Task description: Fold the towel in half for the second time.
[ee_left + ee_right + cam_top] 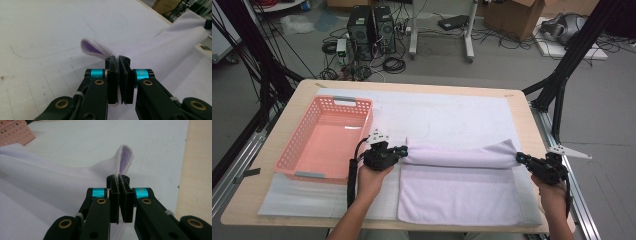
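Towel (457,185) pinched at both far corners by left gripper (403,149) and right gripper (519,157), folded edge slung between them; fold roughly half done, laying down still pending.

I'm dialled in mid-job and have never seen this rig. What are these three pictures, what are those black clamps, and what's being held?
There is no robot arm here: a person stands at a wooden table and holds a hand-held black claw in each hand. The high view looks down from above the person's side. There the left claw shows at the left and the right claw at the right. The other two pictures come from cameras riding on each claw, looking along its jaws.

On the table lie a white foam mat, a pink perforated plastic basket and a pale lilac towel. Both claws are shut on the towel's far edge, one at each corner, with the lifted edge folded toward the person.
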